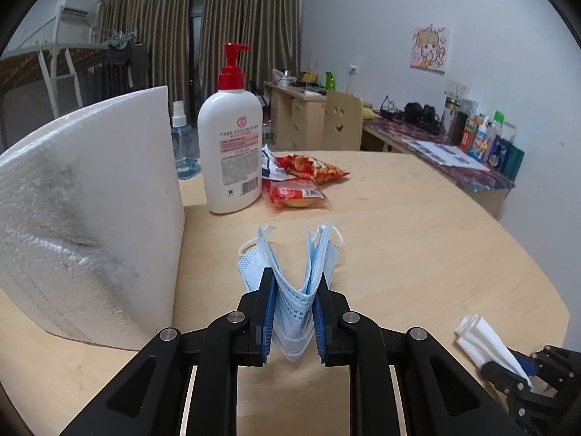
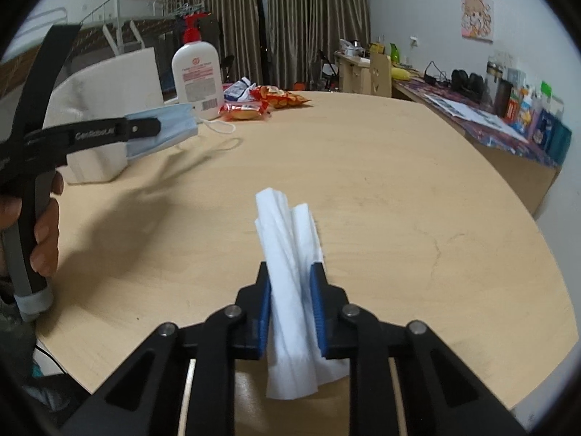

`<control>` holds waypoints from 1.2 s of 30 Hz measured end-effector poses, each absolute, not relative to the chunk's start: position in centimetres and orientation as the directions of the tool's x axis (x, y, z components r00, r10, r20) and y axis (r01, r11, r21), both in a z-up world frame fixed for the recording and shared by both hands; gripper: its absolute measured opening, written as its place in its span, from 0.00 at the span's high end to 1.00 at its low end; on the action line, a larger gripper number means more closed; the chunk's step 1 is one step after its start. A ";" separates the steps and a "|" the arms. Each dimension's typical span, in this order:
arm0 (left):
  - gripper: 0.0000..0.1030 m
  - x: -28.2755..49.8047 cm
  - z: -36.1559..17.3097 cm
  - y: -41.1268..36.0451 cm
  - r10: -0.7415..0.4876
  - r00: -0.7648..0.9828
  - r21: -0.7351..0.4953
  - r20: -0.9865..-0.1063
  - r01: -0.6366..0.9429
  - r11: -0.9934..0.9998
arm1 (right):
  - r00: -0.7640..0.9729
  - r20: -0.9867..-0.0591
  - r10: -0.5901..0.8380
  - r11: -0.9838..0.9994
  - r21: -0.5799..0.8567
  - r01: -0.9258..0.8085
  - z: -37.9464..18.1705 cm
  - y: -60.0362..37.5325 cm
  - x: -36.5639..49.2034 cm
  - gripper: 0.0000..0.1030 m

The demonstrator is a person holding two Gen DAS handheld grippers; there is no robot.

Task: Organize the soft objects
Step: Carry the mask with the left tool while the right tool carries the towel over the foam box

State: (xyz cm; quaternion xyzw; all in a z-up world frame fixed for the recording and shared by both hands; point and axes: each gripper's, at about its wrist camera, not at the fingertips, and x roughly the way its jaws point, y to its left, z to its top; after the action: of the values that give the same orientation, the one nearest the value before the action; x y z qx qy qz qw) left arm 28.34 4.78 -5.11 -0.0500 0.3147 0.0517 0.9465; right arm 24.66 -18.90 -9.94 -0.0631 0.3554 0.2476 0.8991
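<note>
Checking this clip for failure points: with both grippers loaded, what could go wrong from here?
The left gripper pinches only the fold of the face mask; its loose ear loops might snag. The right gripper holds the white tissue bunched, so it may slip or tear. The lotion bottle stands close ahead.

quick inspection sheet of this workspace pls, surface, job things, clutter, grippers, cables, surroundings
surface: pale wooden table, mostly bare.
job's things: blue face mask; white tissue.
clutter: lotion pump bottle, spray bottle, red snack packets, white foam box.
grippers: left gripper jaws shut on the mask; right gripper jaws shut on the tissue.
cables: thin black cable at the table's near edge.
surroundings: curtains, cluttered desks, wall picture.
</note>
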 end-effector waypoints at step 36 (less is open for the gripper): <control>0.81 11.1 5.3 4.5 0.037 0.948 -0.007 -0.317 -0.041 0.999 | 0.764 -0.353 0.541 0.830 0.074 -0.553 1.2 -18.1 17.6 0.76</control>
State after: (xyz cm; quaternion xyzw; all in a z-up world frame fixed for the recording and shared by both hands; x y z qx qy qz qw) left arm 11.07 4.52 5.35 -0.0070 0.1607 0.0198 0.9868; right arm 17.58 -18.09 1.20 -0.0170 0.1825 0.2912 0.9389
